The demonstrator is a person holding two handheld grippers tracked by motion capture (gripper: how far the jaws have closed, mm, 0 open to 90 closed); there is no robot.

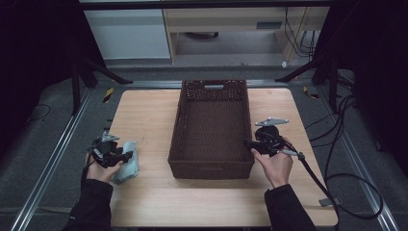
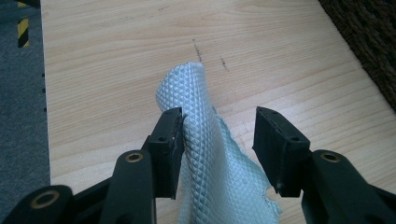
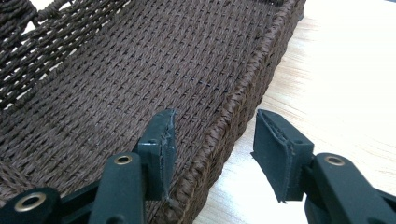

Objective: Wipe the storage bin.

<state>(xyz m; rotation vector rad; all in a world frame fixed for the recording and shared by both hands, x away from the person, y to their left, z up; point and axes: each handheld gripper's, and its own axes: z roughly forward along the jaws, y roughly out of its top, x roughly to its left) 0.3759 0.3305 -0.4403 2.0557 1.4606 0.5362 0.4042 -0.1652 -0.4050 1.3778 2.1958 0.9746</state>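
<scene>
Meanwhile, the left gripper (image 2: 218, 133), jaws parted, straddles a pale-blue quilted cloth (image 2: 208, 154) brushing one pad; the right gripper (image 3: 215, 140) gapes astride the brown woven basket's (image 3: 140, 79) rim, seemingly steadying it.

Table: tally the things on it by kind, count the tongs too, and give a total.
Basket, brown woven: 1
Cloth, pale blue, lying between the jaws of the left tongs: 1
Tongs, one in each hand, the right tongs astride the basket's rim: 2
Total: 4
</scene>
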